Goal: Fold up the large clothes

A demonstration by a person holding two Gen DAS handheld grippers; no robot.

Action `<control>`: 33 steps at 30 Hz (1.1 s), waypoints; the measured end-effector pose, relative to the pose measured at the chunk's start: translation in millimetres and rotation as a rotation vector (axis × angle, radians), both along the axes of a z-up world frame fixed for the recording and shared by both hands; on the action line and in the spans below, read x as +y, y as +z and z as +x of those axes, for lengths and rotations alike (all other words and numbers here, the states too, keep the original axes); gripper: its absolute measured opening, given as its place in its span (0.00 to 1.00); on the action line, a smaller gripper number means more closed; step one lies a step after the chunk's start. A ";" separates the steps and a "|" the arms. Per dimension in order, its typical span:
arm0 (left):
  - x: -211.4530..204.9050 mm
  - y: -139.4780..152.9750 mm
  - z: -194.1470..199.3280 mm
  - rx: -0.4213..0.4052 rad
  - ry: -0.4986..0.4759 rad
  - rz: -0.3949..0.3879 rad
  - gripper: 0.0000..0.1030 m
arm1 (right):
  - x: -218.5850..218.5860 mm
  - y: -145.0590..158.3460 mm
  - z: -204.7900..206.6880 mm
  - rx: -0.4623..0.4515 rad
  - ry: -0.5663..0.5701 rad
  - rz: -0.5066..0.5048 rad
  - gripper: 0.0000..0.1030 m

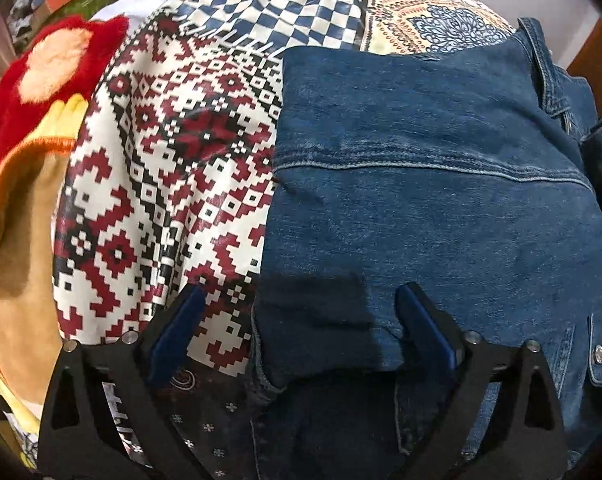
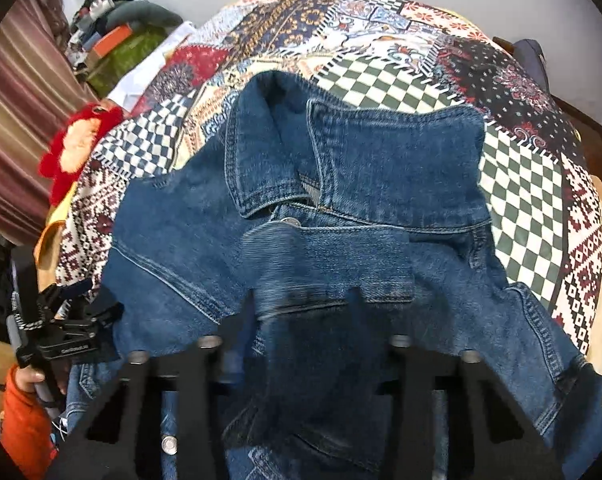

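Observation:
A blue denim jacket (image 2: 341,208) lies on a patchwork bedspread (image 2: 521,184), collar away from me, partly folded. In the left wrist view the jacket (image 1: 421,168) fills the right half. My left gripper (image 1: 301,312) is open, its blue pads (image 1: 419,320) wide apart over the jacket's left edge, one pad above the bedspread (image 1: 173,160). My right gripper (image 2: 301,312) hovers low over the jacket's middle; its fingers are dark and blurred, wide apart, with denim between them. The left gripper (image 2: 61,320) also shows at the left in the right wrist view.
A red and peach plush toy (image 1: 49,72) and a tan cushion with orange trim (image 1: 17,216) lie at the bed's left edge. Piled clothes and boxes (image 2: 117,36) sit at the back left by a striped curtain (image 2: 17,120).

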State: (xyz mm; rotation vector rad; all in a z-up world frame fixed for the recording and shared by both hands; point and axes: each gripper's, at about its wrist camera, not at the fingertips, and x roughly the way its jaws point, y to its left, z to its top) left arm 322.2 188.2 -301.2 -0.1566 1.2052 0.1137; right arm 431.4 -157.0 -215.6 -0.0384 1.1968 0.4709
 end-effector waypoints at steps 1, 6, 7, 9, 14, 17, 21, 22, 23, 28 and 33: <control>0.6 -1.5 -1.8 0.002 0.004 -0.004 0.96 | -2.2 3.5 -2.1 -0.008 -0.004 0.008 0.22; -4.0 -7.0 -14.2 0.018 -0.003 0.025 0.98 | -22.3 26.4 -20.9 -0.051 -0.002 0.038 0.15; -4.0 -7.2 -17.2 0.016 0.001 0.026 0.98 | -27.2 28.9 -24.0 -0.054 -0.001 0.039 0.15; -3.6 -7.5 -21.0 0.024 0.015 0.019 0.98 | -43.1 32.8 -33.9 -0.059 -0.006 0.041 0.15; -8.6 -4.6 -23.7 0.033 0.036 0.028 0.98 | -86.2 16.5 -55.6 0.020 -0.039 0.065 0.15; -9.9 -5.0 -17.8 0.039 0.035 0.035 0.98 | -102.7 -2.1 -70.9 0.080 -0.060 0.094 0.15; -12.9 -5.1 -12.8 0.053 0.028 0.043 0.98 | -104.7 -16.3 -86.7 0.096 -0.060 0.087 0.15; -13.3 -4.6 -10.6 0.054 0.024 0.047 0.98 | -105.5 -17.5 -88.8 0.094 -0.061 0.092 0.15; -14.0 -4.1 -9.9 0.055 0.020 0.052 0.98 | -106.8 -17.8 -90.3 0.096 -0.063 0.099 0.15; -14.1 -6.8 -4.3 0.055 0.015 0.057 1.00 | -113.4 -17.5 -93.1 0.114 -0.057 0.119 0.16; -12.5 -10.0 -3.7 0.050 0.015 0.044 1.00 | -122.2 -13.1 -92.9 0.109 -0.077 0.034 0.53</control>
